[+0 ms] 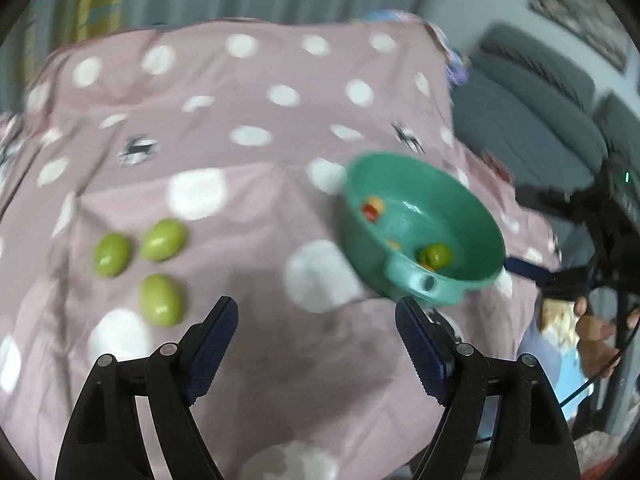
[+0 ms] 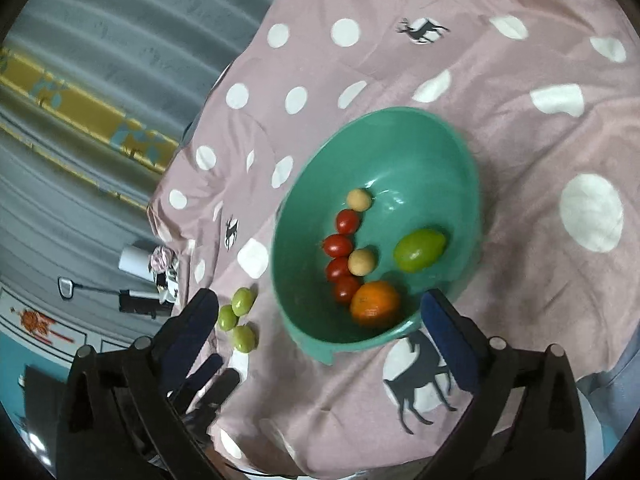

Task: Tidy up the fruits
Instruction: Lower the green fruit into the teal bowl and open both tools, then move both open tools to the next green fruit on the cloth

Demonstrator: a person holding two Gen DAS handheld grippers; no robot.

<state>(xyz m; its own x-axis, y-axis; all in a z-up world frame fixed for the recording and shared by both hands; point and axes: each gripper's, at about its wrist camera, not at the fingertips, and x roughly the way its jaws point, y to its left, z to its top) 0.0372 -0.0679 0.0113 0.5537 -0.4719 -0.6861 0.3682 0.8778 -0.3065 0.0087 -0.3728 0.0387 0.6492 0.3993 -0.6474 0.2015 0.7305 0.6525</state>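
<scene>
Your left wrist view is smeared by motion: the pink spotted cloth (image 1: 256,184) and the green bowl (image 1: 424,220) blur, and the bowl's near wall hides most of its fruit. At 3 o'clock a hand (image 1: 596,332) is half cut off behind dark gear. In your right view, the left gripper (image 2: 208,380) at 7 o'clock shows only blurred tips.
</scene>
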